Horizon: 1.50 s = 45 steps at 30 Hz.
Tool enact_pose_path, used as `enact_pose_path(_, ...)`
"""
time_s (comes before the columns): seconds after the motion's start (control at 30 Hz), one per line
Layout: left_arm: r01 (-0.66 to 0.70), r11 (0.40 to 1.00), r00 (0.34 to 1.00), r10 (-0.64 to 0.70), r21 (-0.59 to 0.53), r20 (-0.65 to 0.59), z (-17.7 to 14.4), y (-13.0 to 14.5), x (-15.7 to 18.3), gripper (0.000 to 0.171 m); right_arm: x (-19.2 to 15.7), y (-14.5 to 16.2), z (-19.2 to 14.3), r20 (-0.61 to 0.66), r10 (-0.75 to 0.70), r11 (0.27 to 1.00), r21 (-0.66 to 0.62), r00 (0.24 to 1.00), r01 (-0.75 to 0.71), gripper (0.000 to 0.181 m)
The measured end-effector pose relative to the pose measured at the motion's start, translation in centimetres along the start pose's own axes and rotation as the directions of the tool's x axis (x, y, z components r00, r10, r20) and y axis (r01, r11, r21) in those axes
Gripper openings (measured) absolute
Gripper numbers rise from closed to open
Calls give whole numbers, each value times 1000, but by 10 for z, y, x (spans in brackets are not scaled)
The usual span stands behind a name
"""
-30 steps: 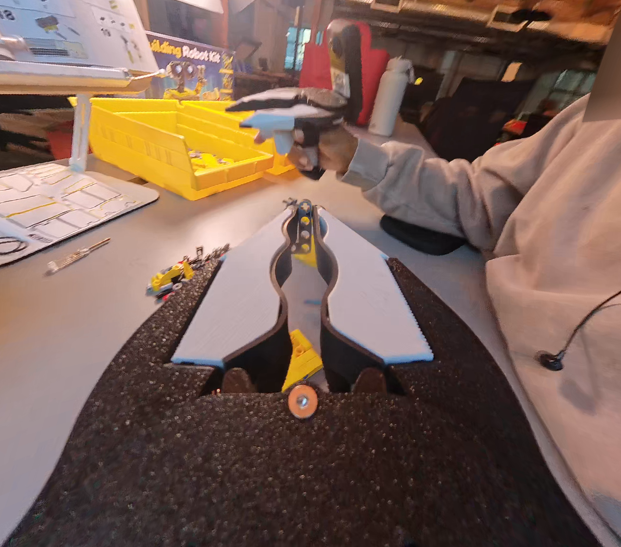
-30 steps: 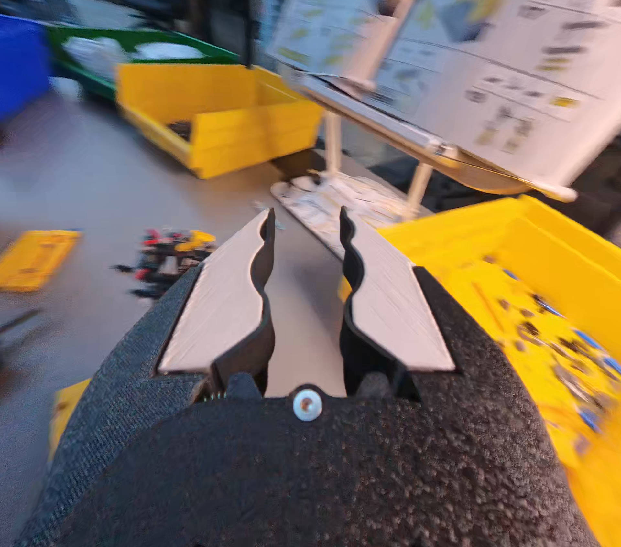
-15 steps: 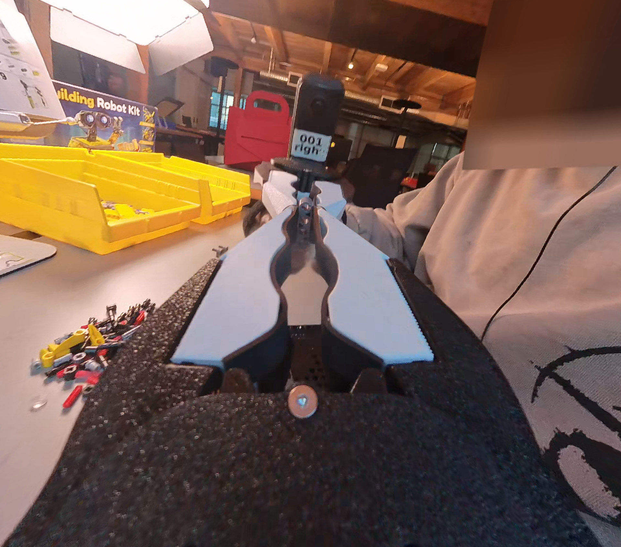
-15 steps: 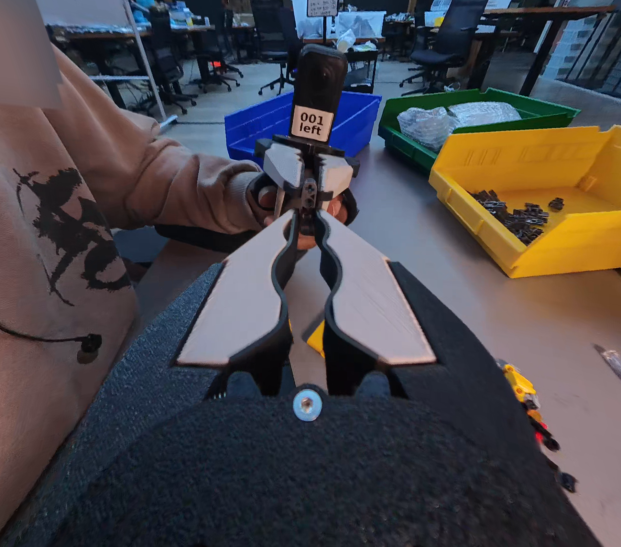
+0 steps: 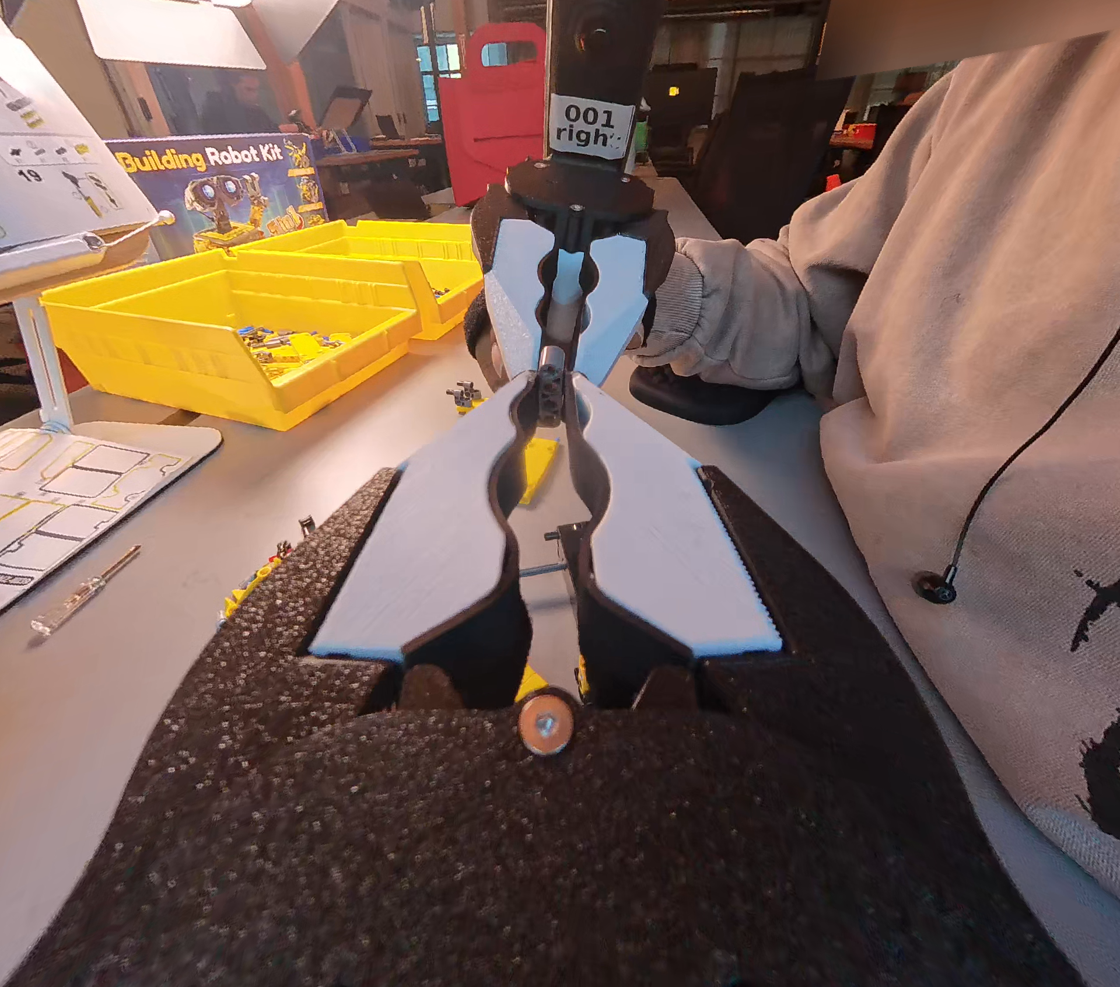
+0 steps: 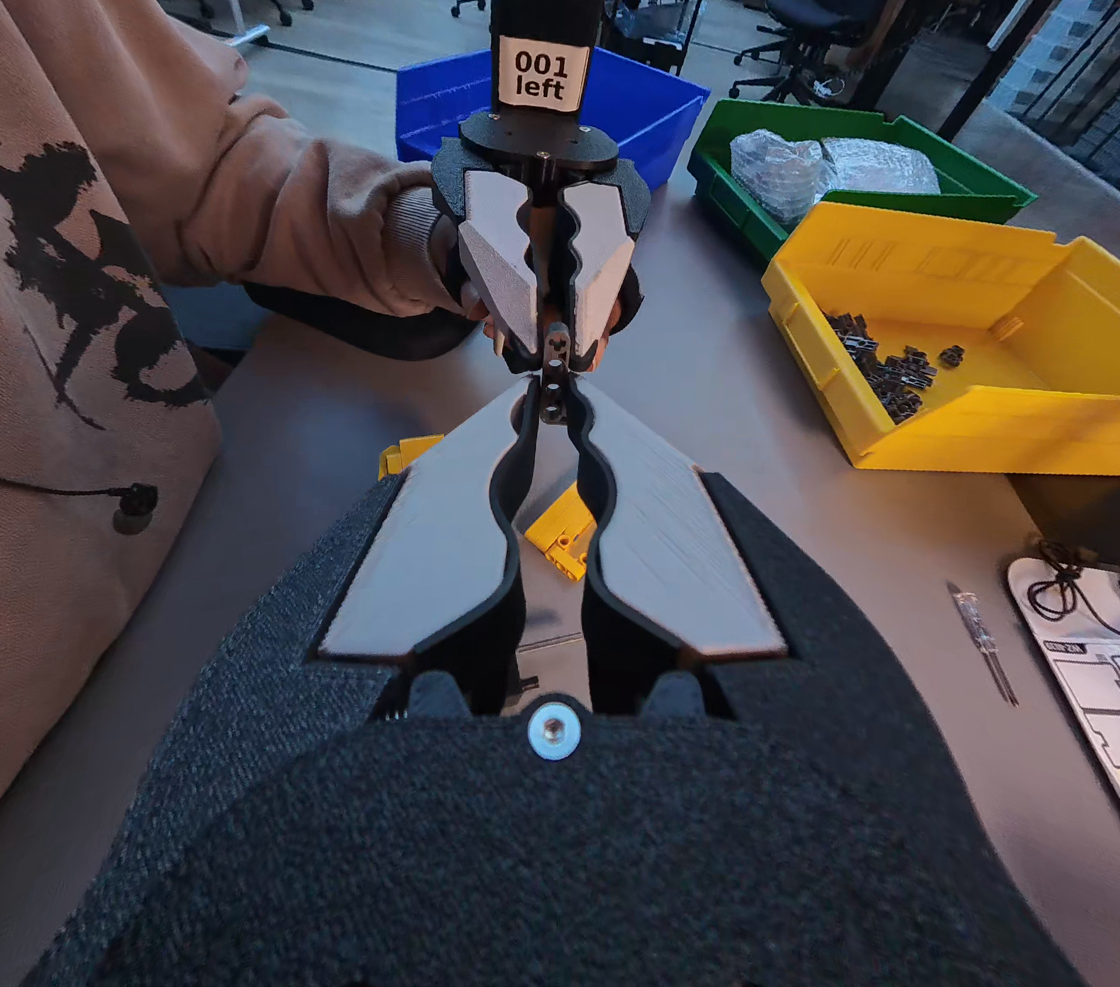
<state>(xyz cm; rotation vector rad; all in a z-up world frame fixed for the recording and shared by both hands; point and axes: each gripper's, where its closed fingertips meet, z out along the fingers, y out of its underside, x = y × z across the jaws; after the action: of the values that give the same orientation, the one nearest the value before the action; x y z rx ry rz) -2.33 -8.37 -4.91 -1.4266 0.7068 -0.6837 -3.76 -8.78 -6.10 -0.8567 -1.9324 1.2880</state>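
My two grippers meet tip to tip above the grey table (image 5: 182,564). My left gripper (image 5: 548,395) is shut on a dark grey beam with holes (image 5: 548,403), held upright between its pads. My right gripper (image 6: 553,400) is shut on the same beam (image 6: 554,403). In the right wrist view the left gripper (image 6: 554,346) pinches the beam's far end. In the left wrist view the right gripper (image 5: 554,359) grips a lighter grey end just beyond my tips. A person's hands in beige sleeves (image 5: 757,303) hold both grippers.
Yellow bins (image 5: 182,327) with small parts, a kit box (image 5: 224,188) and a booklet on a stand (image 5: 48,170) lie to the left. A yellow bin of dark parts (image 6: 909,352), a green bin (image 6: 848,158) and a blue bin (image 6: 636,103) stand farther off. Yellow pieces (image 6: 560,540) and a screwdriver (image 5: 85,588) lie on the table. The screwdriver (image 5: 85,588) is about equally far from each gripper, around 30 cm. It turns up in the right wrist view (image 6: 992,643) as well.
My right gripper swung from the bins to face the left gripper, and its open jaws closed on the beam. The left gripper kept its hold and rose towards it.
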Motion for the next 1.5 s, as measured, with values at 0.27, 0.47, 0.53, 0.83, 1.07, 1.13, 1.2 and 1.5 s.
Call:
enact_pose_path(0.27, -142, 988, 976, 149, -53, 160, -23, -24, -7, 6, 4, -6, -18, -46, -27, 1000, 13, 999, 28, 33)
enact_pose_path(0.47, 20, 879, 577, 379, -476, 724, -188, -34, -79, 7, 1, 44, -51, -73, 73, 994, -80, 995, -79, 37)
enact_pose_path(0.53, 209, 842, 428, 379, -498, 821, -257, -21, -83, 6, -6, 71, -57, -54, 112, 981, -151, 992, -119, 42)
enact_pose_path(0.83, 606, 694, 164, 370, -389, 915, -374, 42, -69, 12, -18, 115, -51, -34, 98, 939, -328, 995, -104, 53)
enact_pose_path(1.07, 413, 824, 335, 260, -389, 906, -298, 21, -91, 25, -1, 118, -61, -117, 95, 939, -320, 989, -128, 51)
enact_pose_path(1.13, 314, 877, 505, 168, -362, 846, -241, 13, -93, 26, 13, 120, -66, -178, 89, 939, -312, 980, -142, 47)
enact_pose_path(1.2, 257, 899, 678, 94, -355, 729, -183, 12, -89, 30, 28, 123, -73, -238, 80, 940, -306, 968, -153, 45)
enact_pose_path(1.5, 257, 671, 964, -125, -696, 236, -47, 123, -67, 41, 67, 131, -102, -427, 102, 957, -204, 898, -206, 39)
